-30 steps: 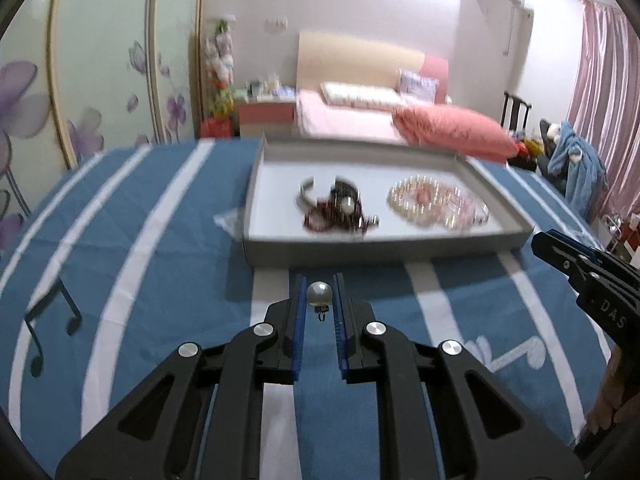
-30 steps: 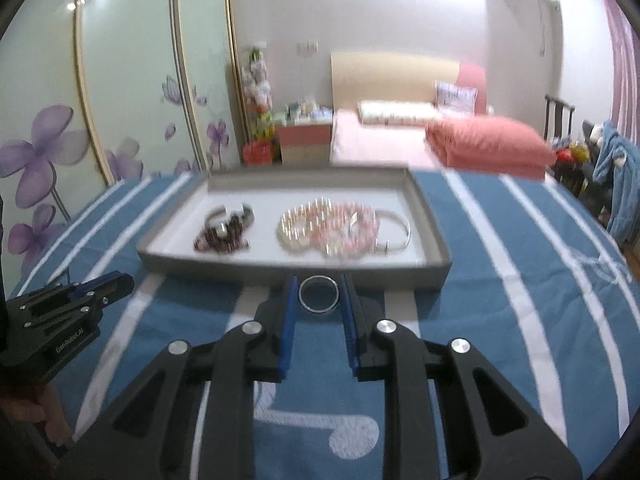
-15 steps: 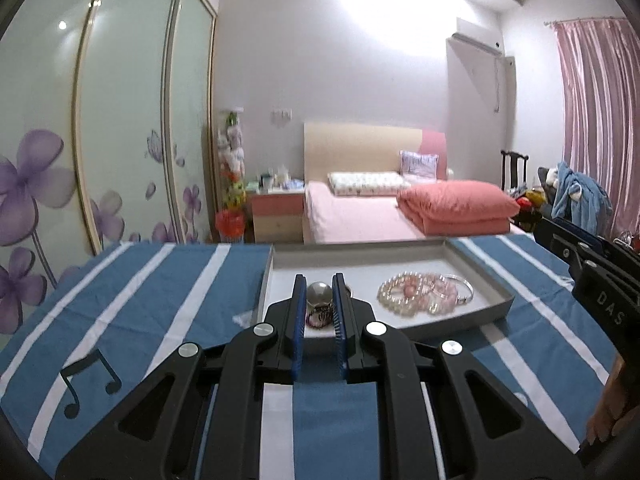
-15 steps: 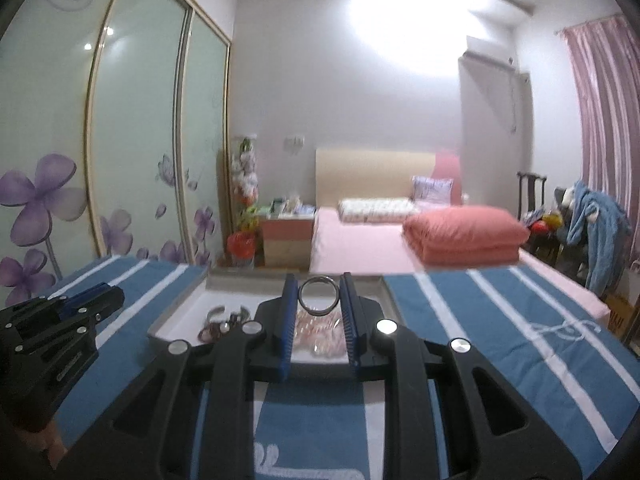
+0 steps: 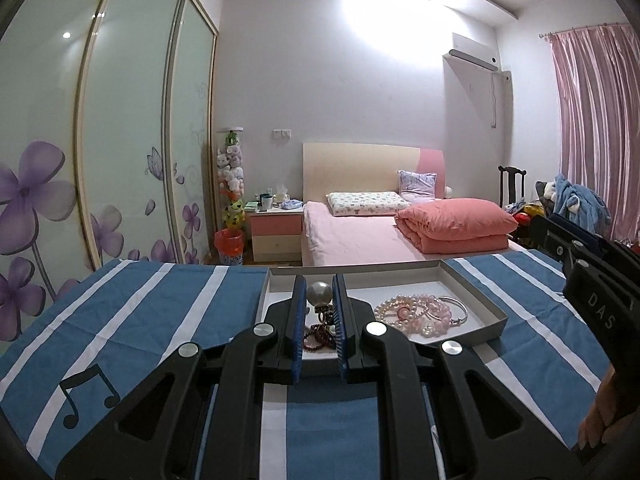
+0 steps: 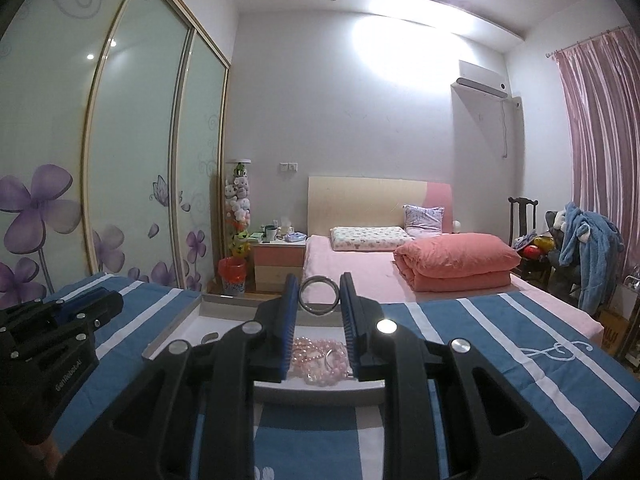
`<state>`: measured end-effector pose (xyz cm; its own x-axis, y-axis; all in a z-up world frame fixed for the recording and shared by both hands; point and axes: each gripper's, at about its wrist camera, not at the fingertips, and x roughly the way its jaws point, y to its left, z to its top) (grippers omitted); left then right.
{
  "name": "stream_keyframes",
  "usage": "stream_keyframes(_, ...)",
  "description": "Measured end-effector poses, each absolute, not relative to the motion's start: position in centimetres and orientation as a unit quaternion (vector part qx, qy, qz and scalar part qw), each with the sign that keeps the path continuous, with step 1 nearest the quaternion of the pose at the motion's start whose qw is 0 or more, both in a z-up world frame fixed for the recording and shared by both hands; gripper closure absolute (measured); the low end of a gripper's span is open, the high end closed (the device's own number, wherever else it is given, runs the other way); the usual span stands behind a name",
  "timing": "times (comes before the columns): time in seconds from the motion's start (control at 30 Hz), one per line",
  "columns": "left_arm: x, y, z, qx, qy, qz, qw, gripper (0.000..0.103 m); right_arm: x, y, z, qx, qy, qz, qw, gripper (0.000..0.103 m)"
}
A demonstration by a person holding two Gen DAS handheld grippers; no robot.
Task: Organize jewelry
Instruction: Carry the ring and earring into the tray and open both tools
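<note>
Blue rubber pads line both black two-finger grippers, and each one holds a small piece of jewelry above the table. The left gripper (image 5: 317,294) is closed narrow on a round grey pearl with a small metal fitting under it (image 5: 319,293); the pearl sits between the tips of the fingers. The right gripper (image 6: 319,300) is closed on a plain silver metal ring (image 6: 319,295), which stands upright between its pads, so the room shows through the hole.

Below and just ahead of both grippers lies a shallow grey cardboard tray with a white floor (image 5: 476,300). It rests on a blue tablecloth with white stripes and music notes (image 5: 132,312). Inside the tray, on its right half, a heap of pink and white bead bracelets (image 5: 412,312) lies touching a thin silver bangle (image 5: 456,307). On the left half, partly hidden behind the left gripper's fingers, there is a dark red bead bracelet (image 5: 316,336).

In the left wrist view the right gripper shows at the right edge, with part of a hand (image 5: 608,412) under it. Behind the table stands a bed with a folded salmon-pink quilt (image 5: 456,226).
</note>
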<state>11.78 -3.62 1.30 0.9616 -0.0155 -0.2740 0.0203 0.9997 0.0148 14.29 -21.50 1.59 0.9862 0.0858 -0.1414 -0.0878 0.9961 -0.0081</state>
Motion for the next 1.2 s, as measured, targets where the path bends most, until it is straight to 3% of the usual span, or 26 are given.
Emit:
stream_keyframes(0.87,19.3,-3.5,-0.9,-0.003,0.188,-0.022,0.982,0.089,24.7,-20.2,-0.9,0.009,0.141,0.049,0.989,0.081)
stream_keyframes(1.2,22.2,-4.1,-2.5,-0.007,0.237,-0.049,0.97,0.089,28.9,-20.4,-3.0,0.035,0.219,0.08,0.972,0.081)
